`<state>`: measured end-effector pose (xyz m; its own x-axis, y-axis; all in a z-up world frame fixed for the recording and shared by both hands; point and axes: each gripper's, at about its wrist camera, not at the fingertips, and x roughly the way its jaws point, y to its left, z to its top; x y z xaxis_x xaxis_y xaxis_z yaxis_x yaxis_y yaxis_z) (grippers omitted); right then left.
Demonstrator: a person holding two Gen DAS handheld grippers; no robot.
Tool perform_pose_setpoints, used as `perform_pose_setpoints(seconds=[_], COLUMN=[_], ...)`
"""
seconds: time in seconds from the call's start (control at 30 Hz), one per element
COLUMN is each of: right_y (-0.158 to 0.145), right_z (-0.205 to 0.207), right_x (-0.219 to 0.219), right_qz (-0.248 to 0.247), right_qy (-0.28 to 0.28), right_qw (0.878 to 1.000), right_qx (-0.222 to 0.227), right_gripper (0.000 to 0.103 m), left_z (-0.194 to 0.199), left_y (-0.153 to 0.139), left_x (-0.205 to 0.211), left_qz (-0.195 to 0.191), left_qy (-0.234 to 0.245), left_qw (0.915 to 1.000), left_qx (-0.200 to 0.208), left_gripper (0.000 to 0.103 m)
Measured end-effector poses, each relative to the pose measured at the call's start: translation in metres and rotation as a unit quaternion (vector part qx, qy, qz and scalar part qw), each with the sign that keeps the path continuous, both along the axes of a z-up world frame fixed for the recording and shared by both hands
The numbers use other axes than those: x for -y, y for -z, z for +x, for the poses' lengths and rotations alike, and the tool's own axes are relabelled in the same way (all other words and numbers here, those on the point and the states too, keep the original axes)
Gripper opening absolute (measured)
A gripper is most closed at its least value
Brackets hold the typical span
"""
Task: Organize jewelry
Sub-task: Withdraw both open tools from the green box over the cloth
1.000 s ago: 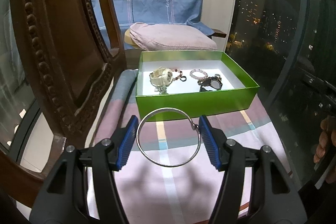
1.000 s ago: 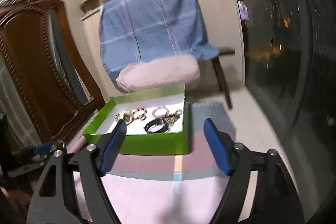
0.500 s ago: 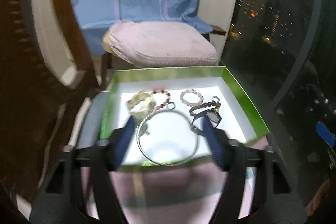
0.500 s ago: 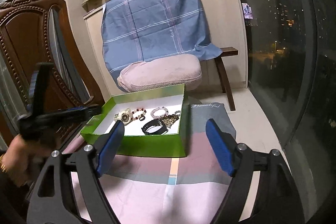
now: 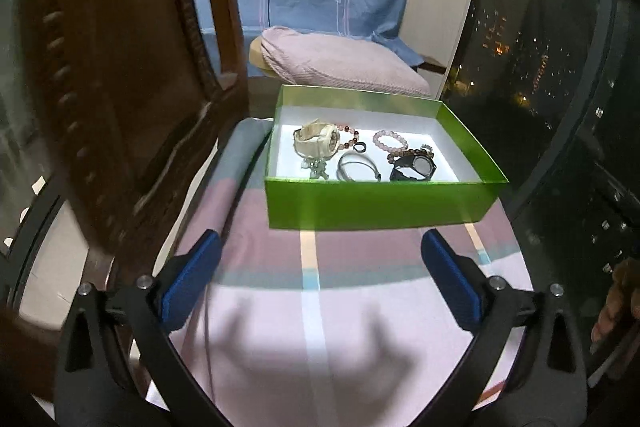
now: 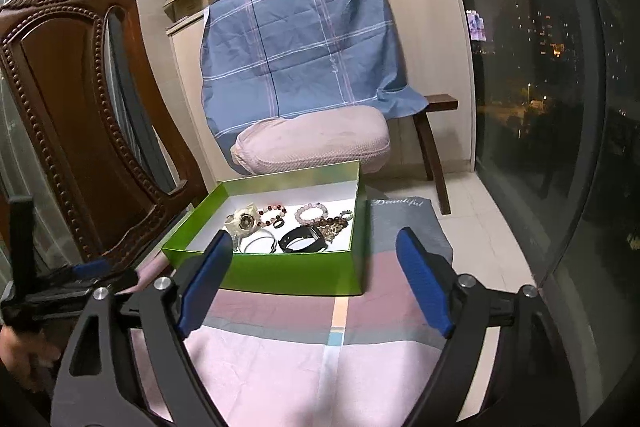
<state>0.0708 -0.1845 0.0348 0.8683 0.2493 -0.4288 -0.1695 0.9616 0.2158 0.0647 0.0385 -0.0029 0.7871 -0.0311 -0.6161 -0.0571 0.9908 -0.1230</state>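
Note:
A green box (image 5: 376, 205) with a white floor stands on the pink striped cloth. In it lie a silver bangle (image 5: 357, 167), a cream watch (image 5: 318, 141), a black watch (image 5: 414, 169), bead bracelets (image 5: 390, 143) and a small dark ring (image 5: 361, 147). My left gripper (image 5: 320, 277) is open and empty, pulled back in front of the box. My right gripper (image 6: 316, 281) is open and empty, in front of the box (image 6: 288, 273); the bangle (image 6: 260, 245) shows inside it. The left gripper (image 6: 72, 281) shows at the left.
A carved wooden chair back (image 5: 120, 87) stands close on the left. A stool with a pink cushion (image 5: 340, 63) and a blue cloth (image 6: 300, 47) is behind the box. A dark window (image 6: 560, 107) runs along the right.
My left gripper carried the silver bangle over the box, opened and let it go into the box, then drew back. The right gripper stayed open and shifted slightly.

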Motion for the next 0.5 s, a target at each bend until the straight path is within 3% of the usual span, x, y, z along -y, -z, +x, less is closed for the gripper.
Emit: perform_pose_setpoints(seconds=[0.2, 0.5], right_y=[0.002, 0.011], right_z=[-0.003, -0.009], right_x=[-0.014, -0.031], right_qz=[-0.031, -0.063], right_qy=[0.008, 0.010], right_qw=[0.999, 0.998], right_qx=[0.005, -0.014], right_gripper=[0.089, 0.095], left_z=[-0.004, -0.002], left_y=[0.003, 0.002], left_x=[0.014, 0.017], left_qz=[0.044, 0.042], left_qy=[0.018, 0.016], left_qw=[0.9988, 0.9989], left_qx=[0.013, 0.015], left_gripper=[0.099, 0.099])
